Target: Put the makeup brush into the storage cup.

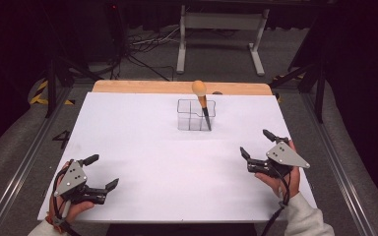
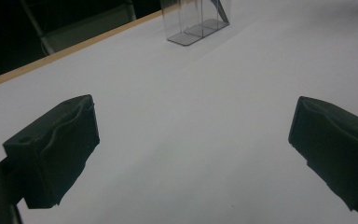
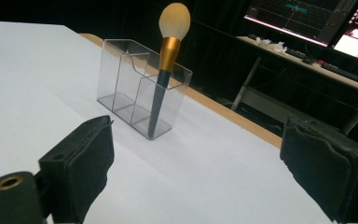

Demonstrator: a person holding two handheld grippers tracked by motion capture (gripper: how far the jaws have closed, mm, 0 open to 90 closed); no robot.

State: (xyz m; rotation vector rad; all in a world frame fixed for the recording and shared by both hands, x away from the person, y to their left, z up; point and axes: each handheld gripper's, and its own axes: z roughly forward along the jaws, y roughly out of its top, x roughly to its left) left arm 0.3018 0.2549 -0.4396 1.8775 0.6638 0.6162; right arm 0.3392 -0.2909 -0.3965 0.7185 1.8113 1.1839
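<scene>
A clear plastic organizer (image 1: 195, 115) with several compartments stands on the white table toward the back centre. A makeup brush (image 1: 202, 104) with a cream head, gold ferrule and dark handle stands in its right compartment, head up and leaning. My left gripper (image 1: 102, 172) rests open near the front left corner, nothing between its jaws. My right gripper (image 1: 257, 144) is open at the front right, also empty. In the right gripper view the organizer (image 3: 135, 91) and brush (image 3: 165, 70) stand ahead of the open gripper (image 3: 196, 163). The organizer's base (image 2: 196, 23) shows far ahead in the left gripper view.
The white sheet (image 1: 142, 147) covers a wooden table whose edge (image 1: 142, 86) shows at the back. Beyond it stand a white metal frame (image 1: 221, 29) and floor cables. Monitors (image 3: 307, 18) glow at the right in the right gripper view.
</scene>
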